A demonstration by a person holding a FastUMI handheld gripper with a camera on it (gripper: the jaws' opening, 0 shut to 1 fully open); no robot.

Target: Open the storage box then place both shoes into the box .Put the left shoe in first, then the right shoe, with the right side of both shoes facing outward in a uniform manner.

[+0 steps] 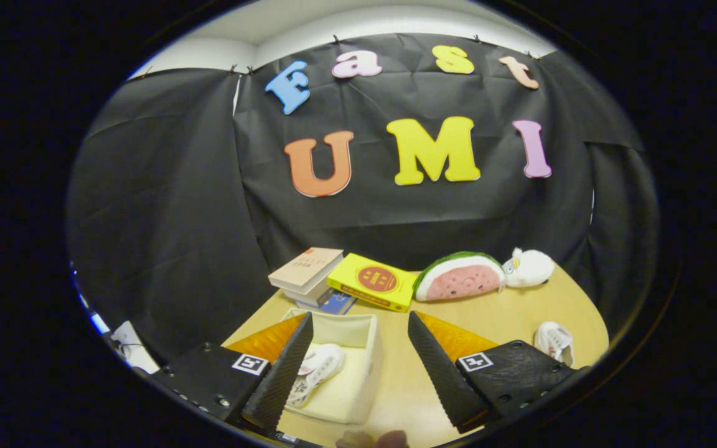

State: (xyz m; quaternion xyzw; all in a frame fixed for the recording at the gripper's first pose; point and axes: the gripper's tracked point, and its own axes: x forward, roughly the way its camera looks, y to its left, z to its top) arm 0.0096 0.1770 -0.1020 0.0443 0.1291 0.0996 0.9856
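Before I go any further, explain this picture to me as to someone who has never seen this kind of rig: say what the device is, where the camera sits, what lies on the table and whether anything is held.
This is no robot arm. A person carries a hand-held gripper with two fingers, and a wide-angle camera riding on it looks forward along them, which is why the scene looks rounded. The two ridged wedges low down are the fingers; they stand apart, open, with nothing held.

On the tan table, the open storage box lies between and just ahead of the fingers, with one white shoe inside. A second white shoe sits on the table beyond the other finger.

Further back are stacked books, a yellow book, a watermelon-slice plush and a small white plush.
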